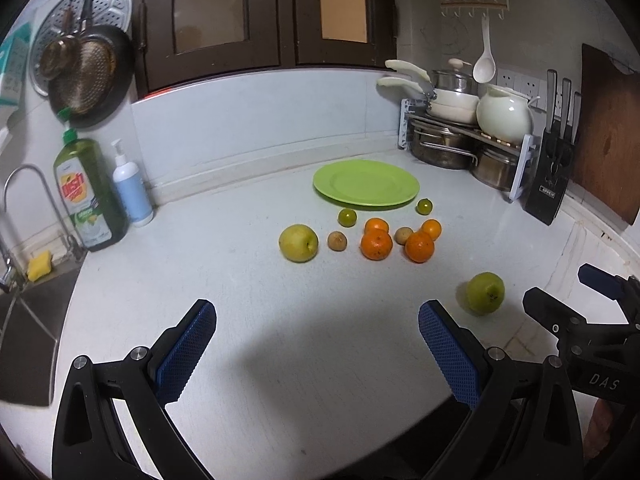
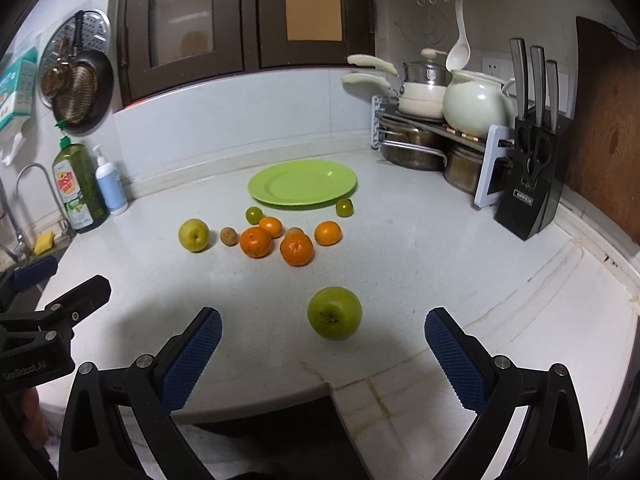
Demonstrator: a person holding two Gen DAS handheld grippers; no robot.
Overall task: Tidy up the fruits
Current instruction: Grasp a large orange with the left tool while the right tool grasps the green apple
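Observation:
A green plate (image 1: 366, 182) (image 2: 302, 182) lies empty on the white counter. In front of it lie several oranges (image 1: 376, 244) (image 2: 296, 249), two small green citrus (image 1: 347, 217) (image 2: 344, 207), small brown fruits (image 1: 337, 241) (image 2: 229, 236) and a yellow-green apple (image 1: 298, 243) (image 2: 193, 234). A green apple (image 1: 485, 293) (image 2: 334, 312) lies apart, nearer. My left gripper (image 1: 317, 322) is open and empty, short of the fruits. My right gripper (image 2: 323, 332) is open, with the green apple just ahead between its fingers, not touching.
A sink with tap (image 1: 24, 216), dish soap bottle (image 1: 90, 192) and pump bottle (image 1: 132, 188) are at the left. A pot rack (image 2: 436, 136) and knife block (image 2: 530, 184) stand at the back right. The counter's front edge (image 2: 280, 400) is near.

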